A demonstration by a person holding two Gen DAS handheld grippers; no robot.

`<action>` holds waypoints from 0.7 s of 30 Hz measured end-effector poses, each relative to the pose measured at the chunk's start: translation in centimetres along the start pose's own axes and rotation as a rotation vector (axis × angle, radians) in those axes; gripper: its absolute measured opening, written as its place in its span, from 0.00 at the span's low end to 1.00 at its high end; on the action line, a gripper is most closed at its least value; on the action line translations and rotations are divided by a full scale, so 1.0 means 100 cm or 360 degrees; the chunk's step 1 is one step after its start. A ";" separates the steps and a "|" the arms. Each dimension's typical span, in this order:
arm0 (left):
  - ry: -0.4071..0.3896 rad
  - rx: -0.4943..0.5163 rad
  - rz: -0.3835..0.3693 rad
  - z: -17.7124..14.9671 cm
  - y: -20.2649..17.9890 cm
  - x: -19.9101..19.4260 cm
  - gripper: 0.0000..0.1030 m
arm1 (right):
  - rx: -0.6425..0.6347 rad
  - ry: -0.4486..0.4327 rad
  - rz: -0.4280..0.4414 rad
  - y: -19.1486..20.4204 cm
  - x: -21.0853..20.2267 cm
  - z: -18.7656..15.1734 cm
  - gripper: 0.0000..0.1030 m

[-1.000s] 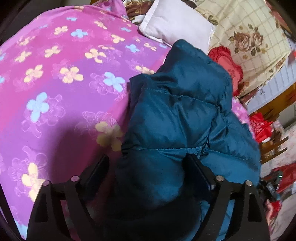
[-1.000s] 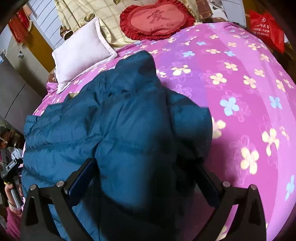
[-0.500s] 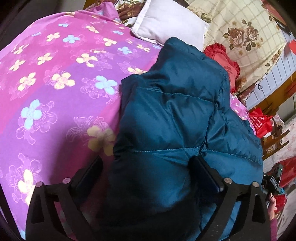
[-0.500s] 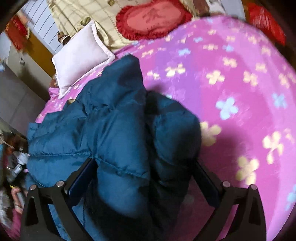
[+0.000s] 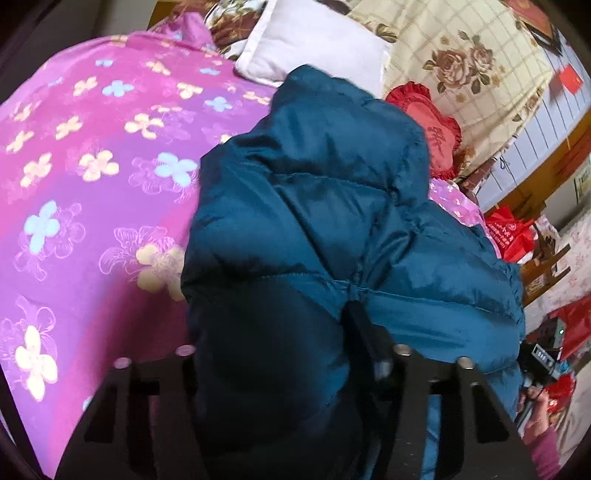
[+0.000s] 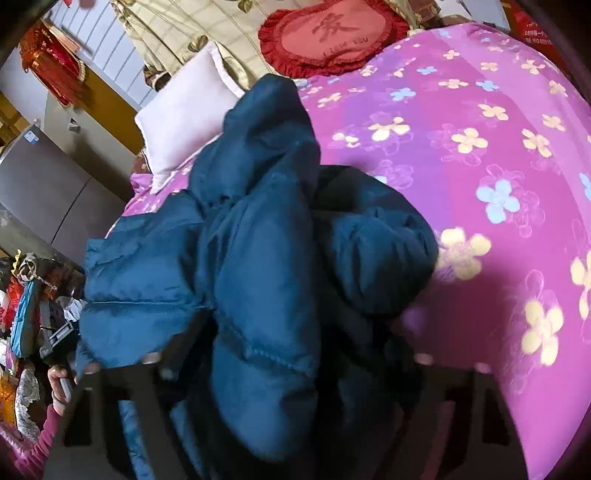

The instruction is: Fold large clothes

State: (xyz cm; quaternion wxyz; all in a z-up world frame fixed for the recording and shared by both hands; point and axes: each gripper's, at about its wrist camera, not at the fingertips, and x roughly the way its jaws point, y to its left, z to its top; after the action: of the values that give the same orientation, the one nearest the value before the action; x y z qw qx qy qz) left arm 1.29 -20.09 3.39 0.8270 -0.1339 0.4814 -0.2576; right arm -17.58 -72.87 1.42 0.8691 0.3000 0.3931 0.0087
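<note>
both wrist views close above teal jacket (image 5: 332,206) (image 6: 258,258), facing headboard; shared: white pillow (image 5: 314,44) (image 6: 184,110), red cushion (image 5: 439,136) (image 6: 332,33).

My bed (image 5: 92,155) wears a pink flowered cover; the teal puffer jacket (image 5: 314,206) lies on it, white pillow (image 5: 314,40) at twelve o'clock, red cushion (image 6: 332,33) beside it.

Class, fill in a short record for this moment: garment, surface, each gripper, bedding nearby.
garment: teal puffer jacket, bunched and partly folded
surface: pink flowered bedspread
left gripper: shut on a jacket fold
right gripper: shut on jacket fabric, fingers mostly hidden by it
bedding nearby: white pillow and red heart cushion beyond the jacket
</note>
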 end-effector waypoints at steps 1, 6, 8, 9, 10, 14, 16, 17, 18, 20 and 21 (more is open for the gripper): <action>-0.0016 0.0018 0.0005 -0.001 -0.003 -0.003 0.20 | -0.0002 -0.0017 -0.0007 0.004 -0.003 -0.001 0.62; -0.0060 0.0066 0.0020 -0.006 -0.016 -0.027 0.02 | -0.0021 -0.0075 -0.0042 0.024 -0.023 -0.009 0.37; -0.0052 0.0045 0.0008 -0.008 -0.015 -0.037 0.00 | -0.0034 -0.0075 -0.0052 0.033 -0.033 -0.010 0.33; -0.0043 0.0031 -0.0004 -0.009 -0.014 -0.044 0.00 | -0.0043 -0.0078 -0.0055 0.037 -0.041 -0.012 0.32; -0.0036 0.0020 -0.0018 -0.011 -0.014 -0.052 0.00 | -0.0049 -0.0080 -0.0049 0.040 -0.049 -0.014 0.31; 0.0005 0.0035 -0.0061 -0.026 -0.016 -0.088 0.00 | -0.0076 -0.0107 0.0010 0.060 -0.087 -0.030 0.30; 0.0021 0.0068 -0.0074 -0.036 -0.019 -0.109 0.00 | -0.0081 -0.0099 0.0028 0.069 -0.105 -0.043 0.30; 0.0031 0.0088 -0.0071 -0.043 -0.021 -0.120 0.00 | -0.0073 -0.0090 0.0040 0.074 -0.114 -0.051 0.30; 0.0034 0.0109 -0.0065 -0.048 -0.023 -0.129 0.00 | -0.0072 -0.0079 0.0056 0.078 -0.123 -0.061 0.30; 0.0043 0.0151 -0.0047 -0.061 -0.025 -0.147 0.00 | -0.0083 -0.0049 0.0077 0.086 -0.138 -0.084 0.30; 0.0051 0.0160 -0.0039 -0.068 -0.024 -0.155 0.00 | -0.0085 -0.0037 0.0082 0.088 -0.144 -0.093 0.30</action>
State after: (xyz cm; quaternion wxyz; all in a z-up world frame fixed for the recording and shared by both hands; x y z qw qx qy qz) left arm -11.61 -13.31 12.39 0.8216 -0.0939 0.4794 -0.2938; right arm -31.94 -64.45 11.08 0.8808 0.2868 0.3748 0.0381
